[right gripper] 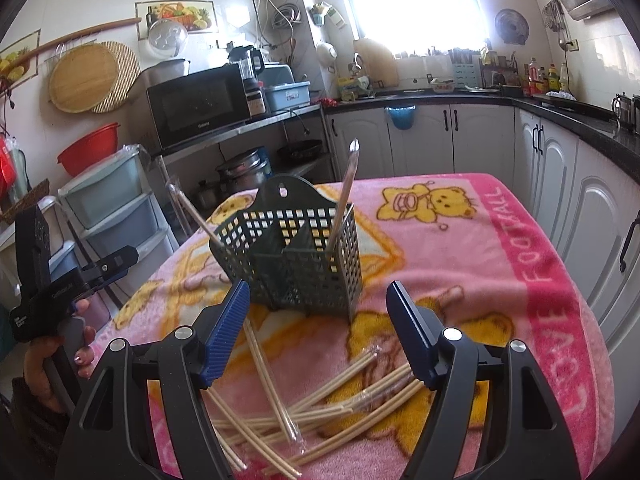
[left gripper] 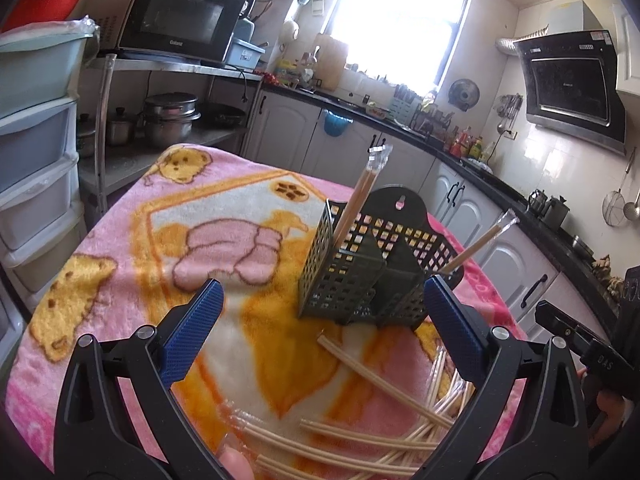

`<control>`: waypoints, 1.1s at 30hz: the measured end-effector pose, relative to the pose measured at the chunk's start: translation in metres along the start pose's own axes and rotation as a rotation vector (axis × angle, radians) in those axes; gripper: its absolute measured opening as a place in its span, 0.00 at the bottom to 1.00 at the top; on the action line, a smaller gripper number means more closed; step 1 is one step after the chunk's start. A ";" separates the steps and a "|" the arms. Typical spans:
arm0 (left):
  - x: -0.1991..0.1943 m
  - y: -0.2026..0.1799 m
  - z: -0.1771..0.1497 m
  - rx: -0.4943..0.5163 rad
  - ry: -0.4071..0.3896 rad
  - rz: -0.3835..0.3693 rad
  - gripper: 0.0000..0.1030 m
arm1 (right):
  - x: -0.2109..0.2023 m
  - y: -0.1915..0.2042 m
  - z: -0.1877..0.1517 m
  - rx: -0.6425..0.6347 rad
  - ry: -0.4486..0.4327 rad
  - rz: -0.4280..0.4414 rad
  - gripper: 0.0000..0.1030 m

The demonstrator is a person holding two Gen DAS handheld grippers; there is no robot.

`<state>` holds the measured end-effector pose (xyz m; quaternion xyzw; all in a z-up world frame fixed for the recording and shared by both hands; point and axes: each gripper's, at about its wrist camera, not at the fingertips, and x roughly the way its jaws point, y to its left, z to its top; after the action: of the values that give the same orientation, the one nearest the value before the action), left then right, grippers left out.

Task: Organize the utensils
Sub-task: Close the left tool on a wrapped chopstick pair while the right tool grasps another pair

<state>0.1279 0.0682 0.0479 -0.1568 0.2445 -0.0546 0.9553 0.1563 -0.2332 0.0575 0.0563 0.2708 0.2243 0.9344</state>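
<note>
A dark green lattice utensil holder (left gripper: 360, 276) stands on the pink blanket-covered table (left gripper: 120, 240); it also shows in the right wrist view (right gripper: 296, 256). One wrapped chopstick pair (left gripper: 362, 196) leans in its left compartment and another (left gripper: 484, 240) in its right one. Several wrapped chopstick pairs (left gripper: 360, 436) lie loose in front of it, also seen in the right wrist view (right gripper: 320, 412). My left gripper (left gripper: 324, 328) is open and empty above them. My right gripper (right gripper: 320, 328) is open and empty, just short of the holder.
Stacked plastic drawers (left gripper: 36, 152) stand left of the table. A metal shelf holds a microwave (left gripper: 180, 20) and pots (left gripper: 168, 120). White cabinets (right gripper: 460, 140) under a dark counter run behind and to the right. The table's right edge (right gripper: 592, 320) drops off.
</note>
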 end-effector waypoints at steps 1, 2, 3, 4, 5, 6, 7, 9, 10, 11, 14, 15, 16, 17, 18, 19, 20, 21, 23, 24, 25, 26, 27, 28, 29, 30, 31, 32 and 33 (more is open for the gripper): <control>0.001 -0.001 -0.002 0.003 0.005 0.002 0.90 | 0.000 0.000 -0.002 0.000 0.006 0.000 0.66; 0.002 -0.002 -0.004 0.007 0.012 0.004 0.90 | 0.001 0.000 -0.004 -0.001 0.012 -0.001 0.66; 0.003 -0.002 -0.006 0.009 0.020 0.003 0.90 | 0.001 -0.001 -0.006 -0.002 0.017 -0.002 0.66; 0.005 -0.003 -0.008 0.011 0.026 0.002 0.90 | 0.002 -0.001 -0.007 -0.003 0.023 -0.003 0.66; 0.006 -0.004 -0.011 0.014 0.033 0.003 0.90 | 0.002 -0.001 -0.009 -0.002 0.026 -0.004 0.66; 0.007 -0.004 -0.013 0.015 0.037 0.004 0.90 | 0.002 -0.002 -0.011 -0.003 0.031 -0.005 0.66; 0.008 -0.005 -0.015 0.017 0.044 0.003 0.90 | 0.002 -0.003 -0.013 -0.002 0.034 -0.005 0.66; 0.011 -0.006 -0.019 0.020 0.057 0.006 0.90 | 0.002 -0.004 -0.016 -0.003 0.042 -0.007 0.66; 0.013 -0.007 -0.021 0.022 0.066 0.008 0.90 | 0.003 -0.004 -0.017 -0.004 0.045 -0.009 0.66; 0.014 -0.007 -0.022 0.024 0.070 0.009 0.90 | 0.003 -0.004 -0.018 -0.005 0.049 -0.009 0.66; 0.020 -0.009 -0.027 0.036 0.085 0.021 0.90 | 0.004 -0.004 -0.023 -0.012 0.060 -0.014 0.66; 0.022 -0.010 -0.030 0.040 0.094 0.023 0.90 | 0.005 -0.005 -0.025 -0.013 0.065 -0.015 0.66; 0.024 -0.011 -0.032 0.041 0.101 0.023 0.90 | 0.006 -0.005 -0.027 -0.014 0.070 -0.015 0.66; 0.026 -0.011 -0.033 0.044 0.107 0.024 0.90 | 0.007 -0.004 -0.028 -0.015 0.075 -0.013 0.66; 0.028 -0.012 -0.035 0.046 0.114 0.024 0.90 | 0.008 -0.004 -0.031 -0.017 0.081 -0.013 0.66; 0.030 -0.013 -0.037 0.050 0.124 0.026 0.90 | 0.009 -0.005 -0.032 -0.018 0.089 -0.014 0.66; 0.032 -0.014 -0.038 0.052 0.132 0.026 0.90 | 0.010 -0.004 -0.033 -0.019 0.094 -0.013 0.66; 0.035 -0.014 -0.040 0.054 0.142 0.024 0.90 | 0.011 -0.004 -0.035 -0.020 0.101 -0.012 0.66; 0.039 -0.016 -0.044 0.057 0.157 0.022 0.90 | 0.013 -0.005 -0.039 -0.018 0.116 -0.011 0.66; 0.040 -0.017 -0.045 0.059 0.161 0.022 0.90 | 0.015 -0.005 -0.041 -0.017 0.127 -0.009 0.66; 0.044 -0.018 -0.047 0.064 0.169 0.023 0.90 | 0.016 -0.005 -0.043 -0.016 0.135 -0.009 0.66; 0.047 -0.020 -0.049 0.070 0.181 0.023 0.90 | 0.018 -0.006 -0.045 -0.015 0.143 -0.010 0.66; 0.049 -0.021 -0.050 0.072 0.188 0.020 0.90 | 0.020 -0.007 -0.047 -0.013 0.156 -0.010 0.66; 0.054 -0.021 -0.052 0.071 0.206 0.015 0.90 | 0.022 -0.008 -0.049 -0.011 0.166 -0.010 0.66; 0.056 -0.022 -0.053 0.069 0.217 0.012 0.90 | 0.024 -0.008 -0.051 -0.014 0.170 -0.013 0.66; 0.059 -0.022 -0.054 0.068 0.231 0.003 0.90 | 0.026 -0.009 -0.054 -0.014 0.181 -0.018 0.66; 0.062 -0.024 -0.055 0.070 0.246 -0.006 0.90 | 0.029 -0.010 -0.055 -0.013 0.191 -0.022 0.65; 0.066 -0.026 -0.056 0.076 0.257 -0.009 0.90 | 0.032 -0.011 -0.058 -0.009 0.202 -0.025 0.63; 0.070 -0.028 -0.058 0.087 0.267 -0.012 0.90 | 0.035 -0.014 -0.060 -0.001 0.213 -0.026 0.62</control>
<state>0.1601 0.0134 -0.0223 -0.1081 0.3660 -0.0915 0.9198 0.1562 -0.2306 -0.0128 0.0282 0.3693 0.2169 0.9032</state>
